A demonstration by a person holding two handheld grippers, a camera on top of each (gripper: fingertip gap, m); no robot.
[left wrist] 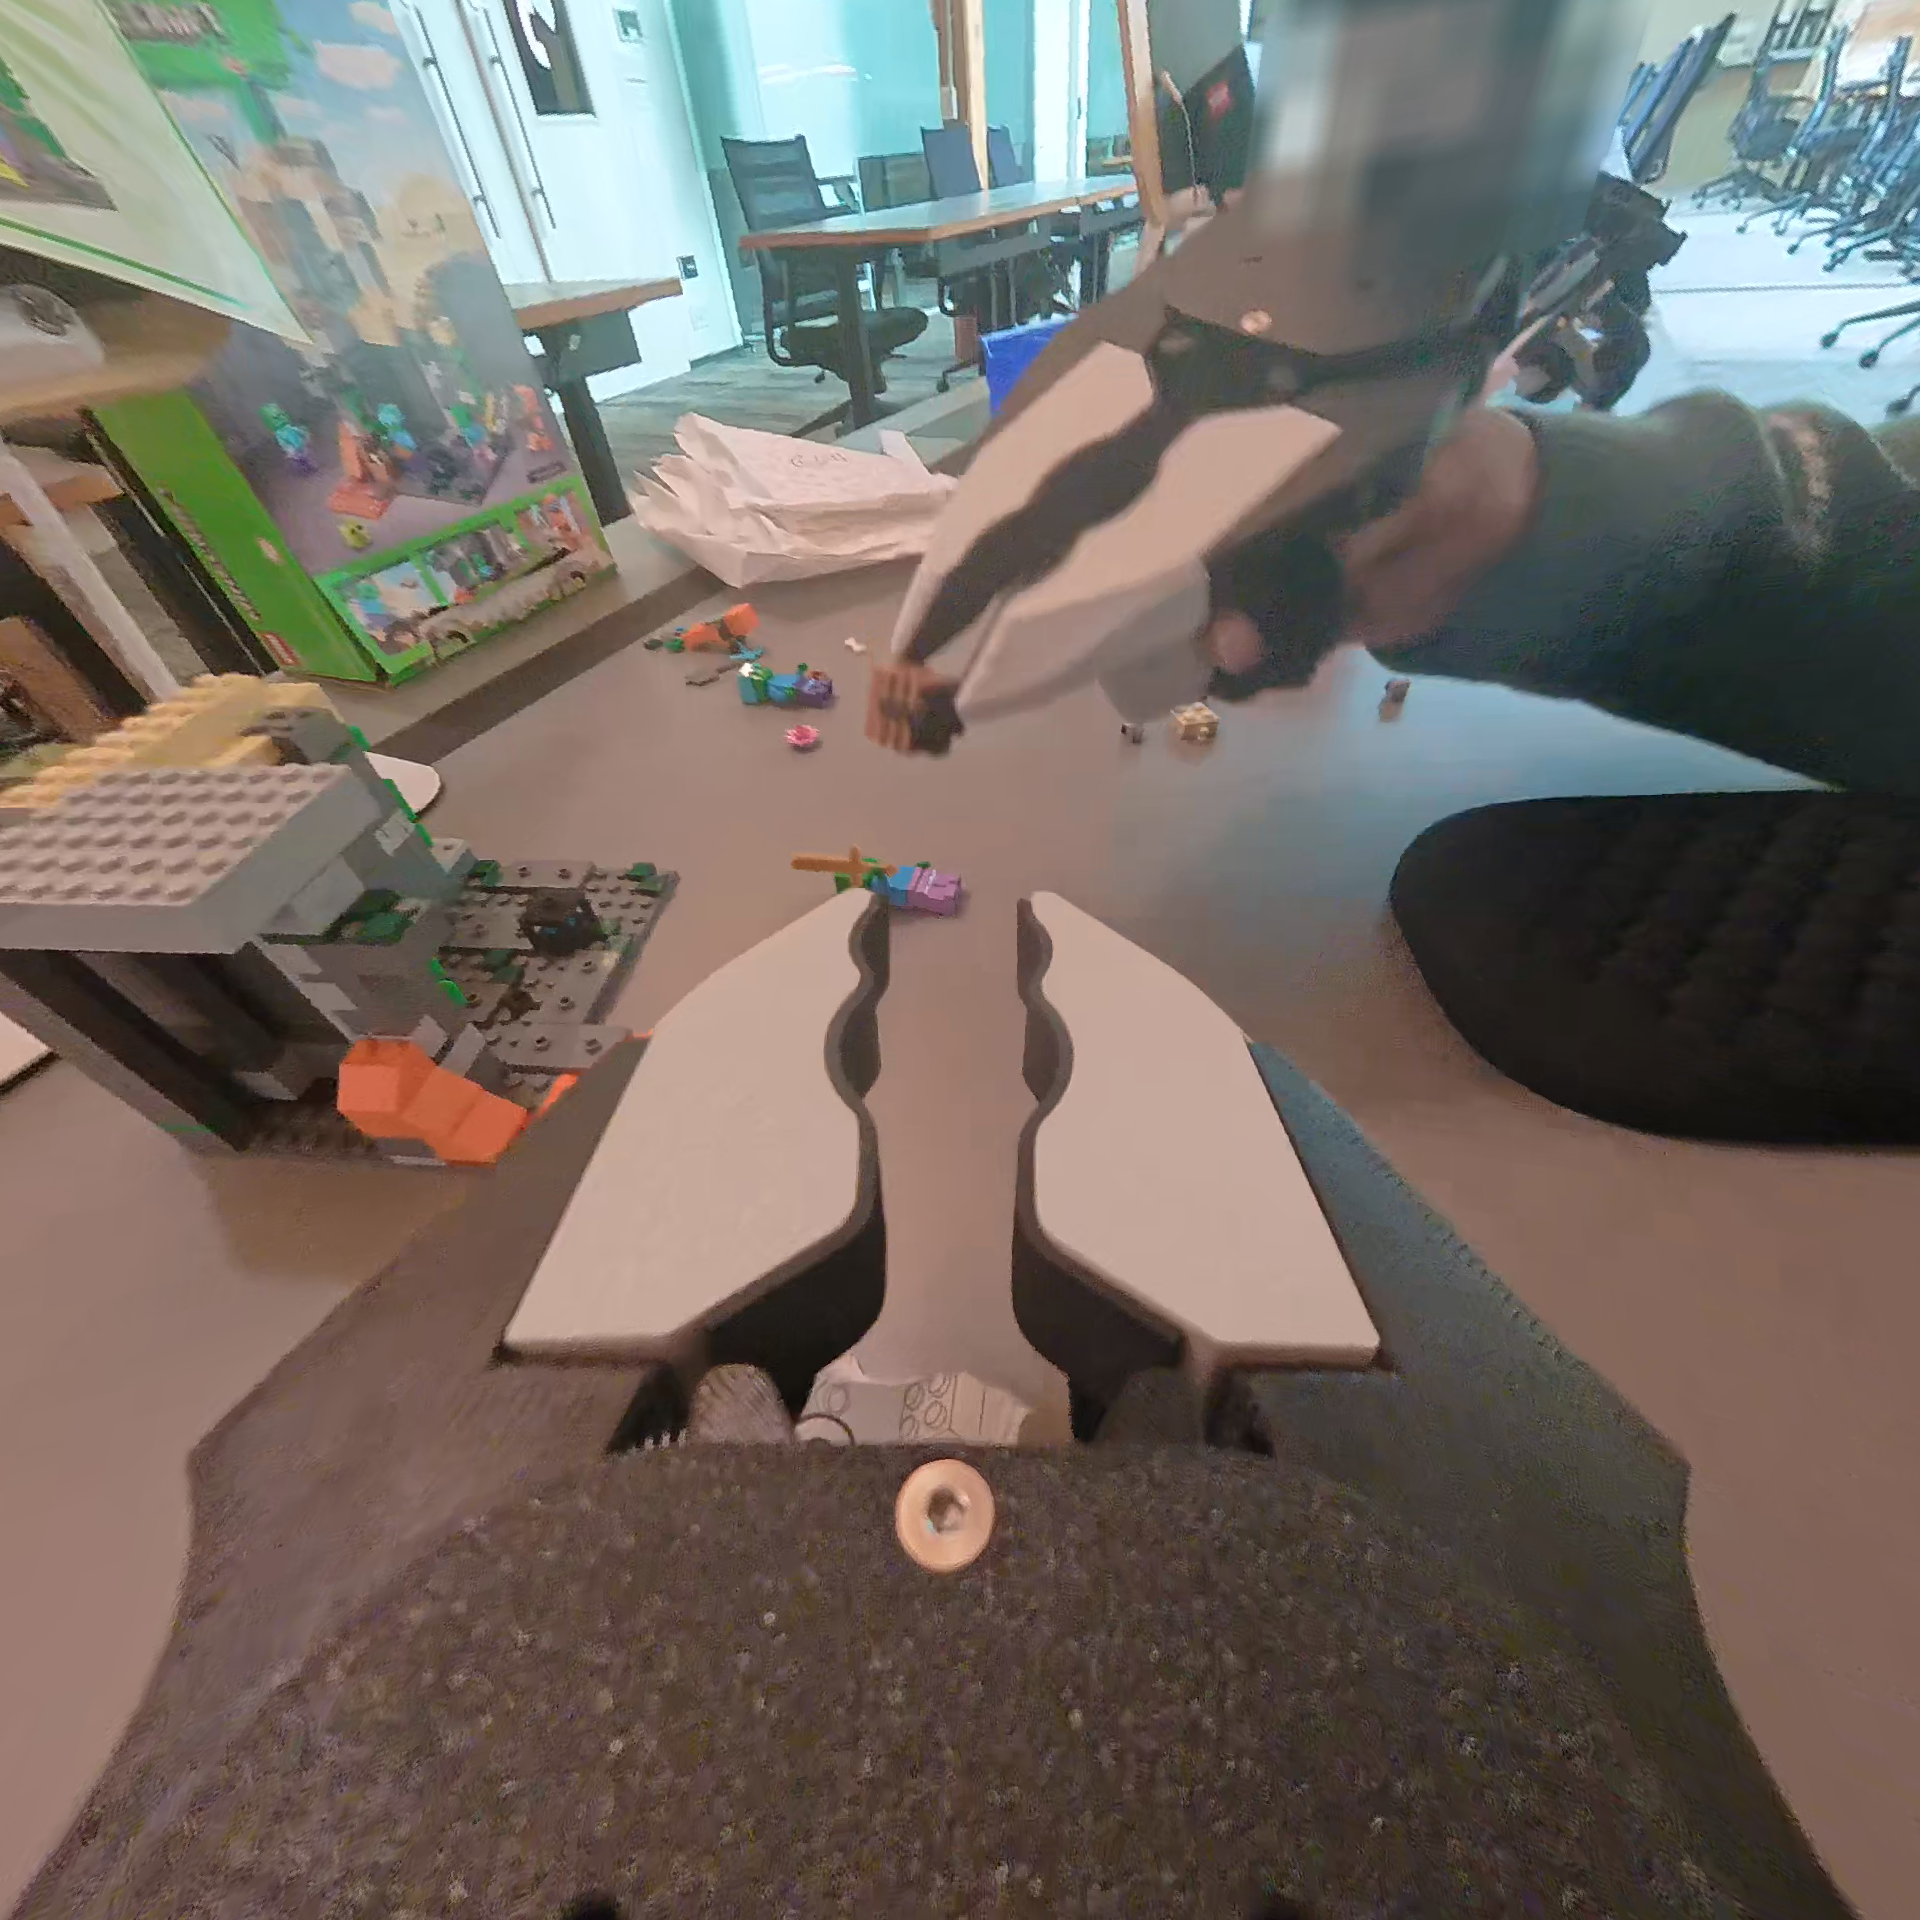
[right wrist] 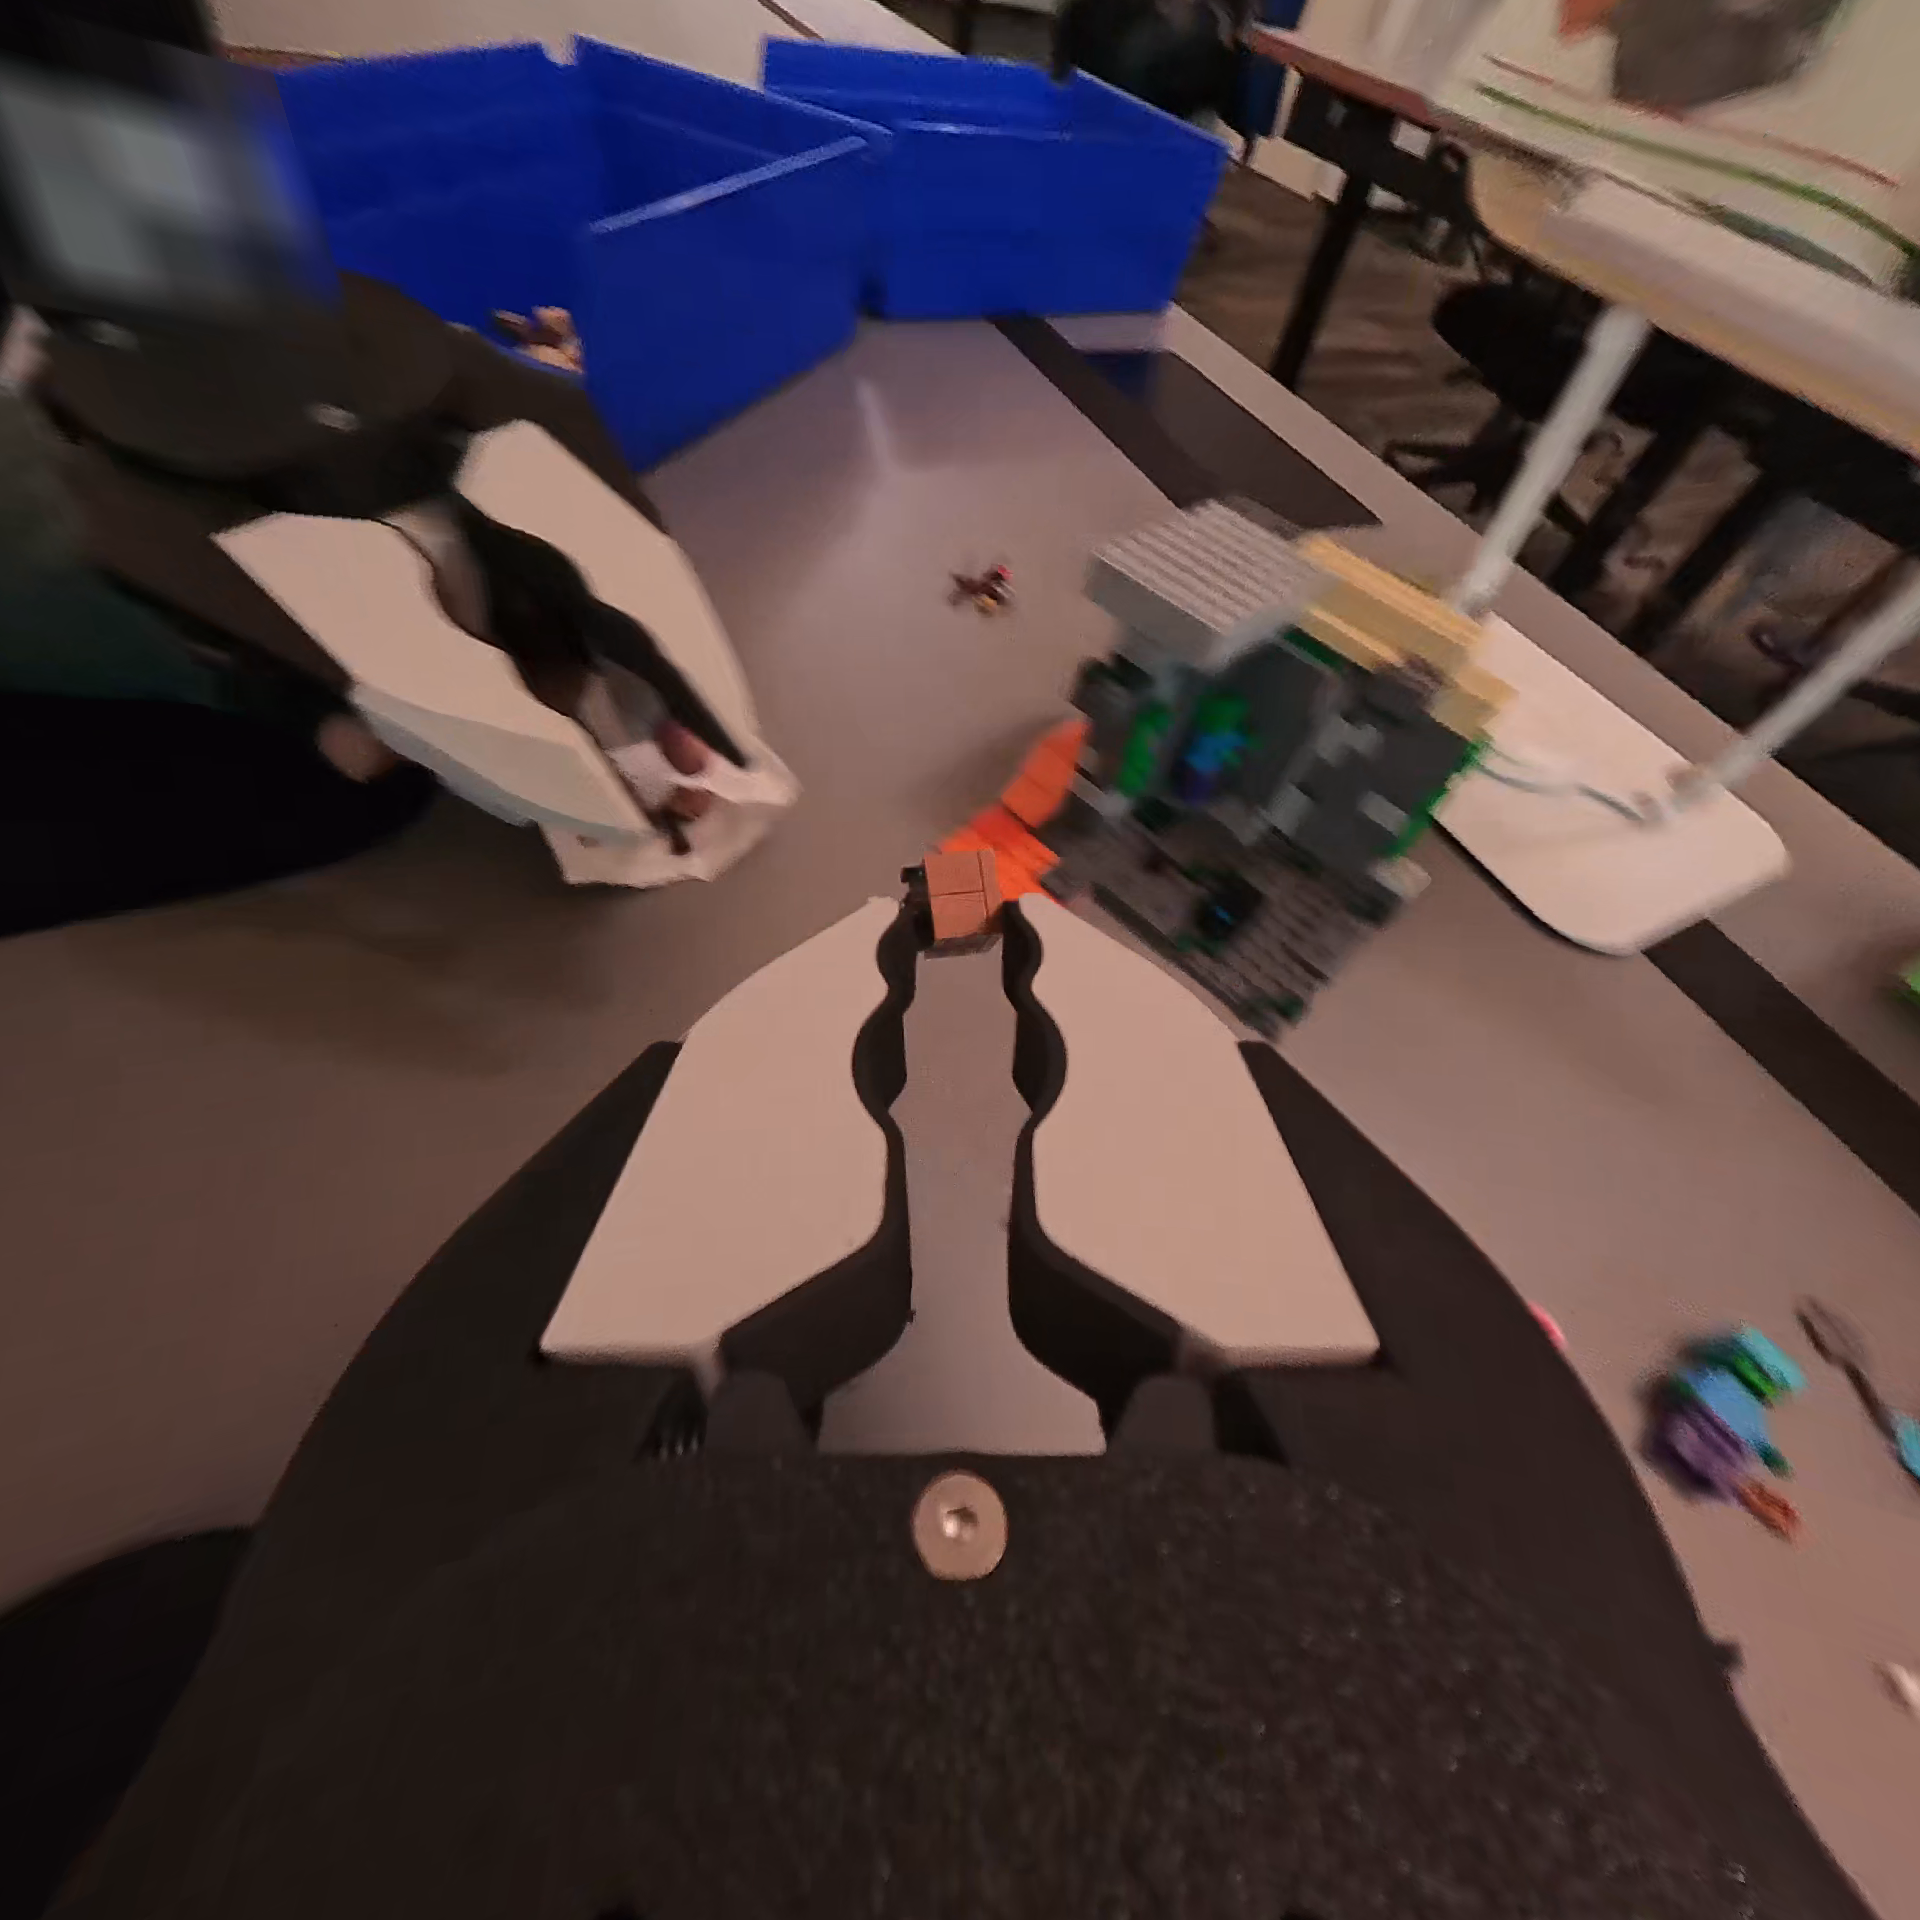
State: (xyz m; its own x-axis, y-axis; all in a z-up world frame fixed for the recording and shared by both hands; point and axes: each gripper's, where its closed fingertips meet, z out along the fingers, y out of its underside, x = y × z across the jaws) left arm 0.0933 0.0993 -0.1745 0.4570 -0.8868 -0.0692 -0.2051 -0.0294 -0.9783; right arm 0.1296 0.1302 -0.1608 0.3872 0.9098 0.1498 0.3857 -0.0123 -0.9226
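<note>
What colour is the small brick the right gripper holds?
Light brown brick, clearest in the right wrist view.

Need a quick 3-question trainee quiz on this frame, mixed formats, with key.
1. True or false: the right gripper is shut on a small brown brick.
2. What lies nearest ahead of the left gripper on the table?
A. a blue bin
B. a small toy figure with a purple part
C. a white paper bag
3. Fill in: the brick building has a bright ____ piece at its base.

Key: 1 true; 2 B; 3 orange.
</note>
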